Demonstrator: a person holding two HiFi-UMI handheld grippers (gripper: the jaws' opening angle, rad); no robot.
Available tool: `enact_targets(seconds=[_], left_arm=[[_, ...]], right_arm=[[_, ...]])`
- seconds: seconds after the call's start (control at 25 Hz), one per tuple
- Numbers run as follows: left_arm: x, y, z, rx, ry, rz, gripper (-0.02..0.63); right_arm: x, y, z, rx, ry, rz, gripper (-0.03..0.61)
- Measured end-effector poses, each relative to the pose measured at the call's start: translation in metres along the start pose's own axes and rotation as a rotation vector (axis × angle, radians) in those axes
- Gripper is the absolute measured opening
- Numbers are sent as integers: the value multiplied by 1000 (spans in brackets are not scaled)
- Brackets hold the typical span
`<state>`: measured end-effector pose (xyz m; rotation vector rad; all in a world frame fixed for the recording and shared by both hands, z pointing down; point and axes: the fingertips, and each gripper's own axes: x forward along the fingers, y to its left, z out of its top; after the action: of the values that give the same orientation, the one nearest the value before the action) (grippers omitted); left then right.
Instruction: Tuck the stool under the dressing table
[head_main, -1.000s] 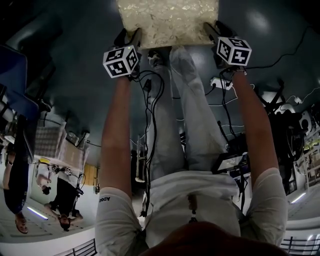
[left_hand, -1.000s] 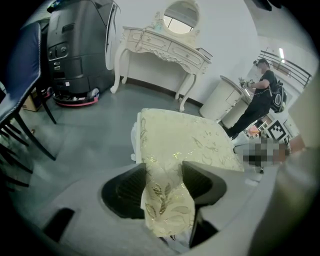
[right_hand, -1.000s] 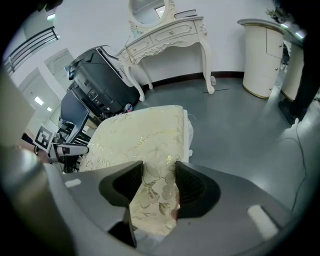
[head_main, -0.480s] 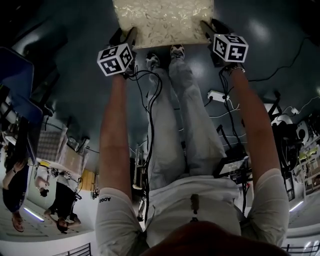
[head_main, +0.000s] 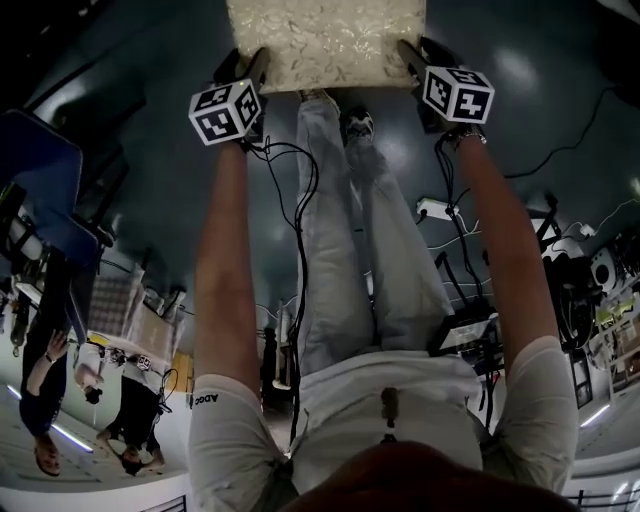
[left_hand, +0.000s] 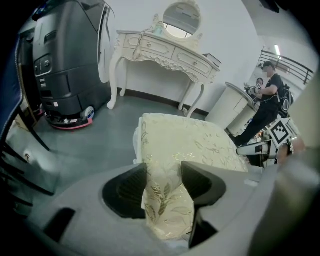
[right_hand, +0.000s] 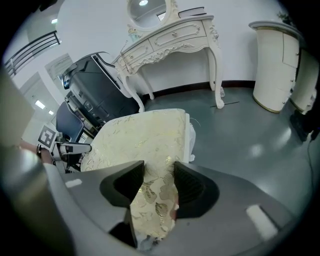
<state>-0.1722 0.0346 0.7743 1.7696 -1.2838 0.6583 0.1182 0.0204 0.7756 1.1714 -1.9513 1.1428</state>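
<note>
On opposite edges of the cream, gold-patterned cushioned stool (head_main: 325, 45), the left gripper (head_main: 247, 66) and right gripper (head_main: 412, 56) are clamped — jaws wedged wide by its padding — so it can be steered squarely toward the white carved dressing table (left_hand: 160, 47), well apart ahead.

The cream brocade-cushioned stool (left_hand: 185, 145) stands on the floor (right_hand: 240, 130) before the white carved dressing table (left_hand: 165, 50), apart from it. A bulky black machine (left_hand: 65, 60) stands left of the table, a pale rounded cabinet (right_hand: 275, 65) to its right.

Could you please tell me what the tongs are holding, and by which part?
The stool, by its cushioned seat: left tongs clamp its left edge, right tongs its right edge.
</note>
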Motion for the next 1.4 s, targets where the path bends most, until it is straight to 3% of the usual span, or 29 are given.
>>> enact_targets(seconds=[0.48,0.8,1.12,1.4], left_arm=[[85,29,91,34,26,-97,218],[91,61,155,75,7,-109,213],[117,67,189,94,26,-117,213],[114,76,208,51,5,-111,213]], right_arm=[[67,-35,81,66,0,-92,196],[84,-10,130,97,-25,-120,195],[104,-21,160,100,-11,-108,195],[113,-18,197,48,-9,-105,196]])
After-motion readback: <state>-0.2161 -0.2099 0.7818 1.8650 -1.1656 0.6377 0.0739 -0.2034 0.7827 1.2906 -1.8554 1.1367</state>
